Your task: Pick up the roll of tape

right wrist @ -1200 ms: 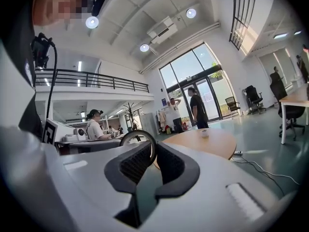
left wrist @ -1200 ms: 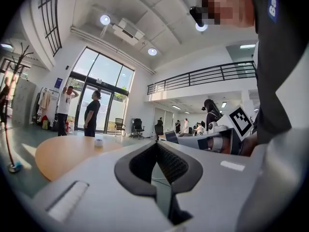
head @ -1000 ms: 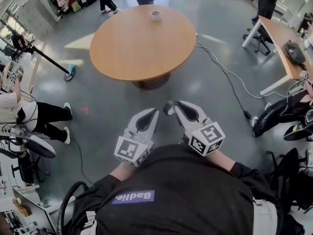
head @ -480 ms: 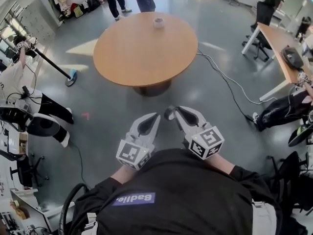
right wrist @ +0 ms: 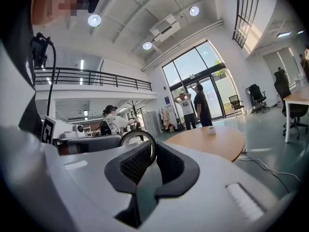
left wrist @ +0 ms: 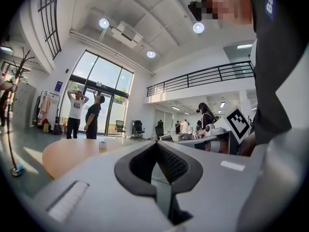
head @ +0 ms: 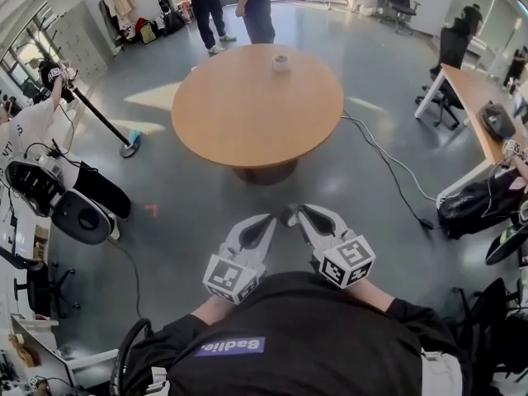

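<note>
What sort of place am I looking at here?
Probably an open-plan office or lab hall: a round wooden table, a long wooden desk with black office chairs, and a black-railed mezzanine.

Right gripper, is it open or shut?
Shut on a dark ring: the right gripper pads pinch it at their tips.
</note>
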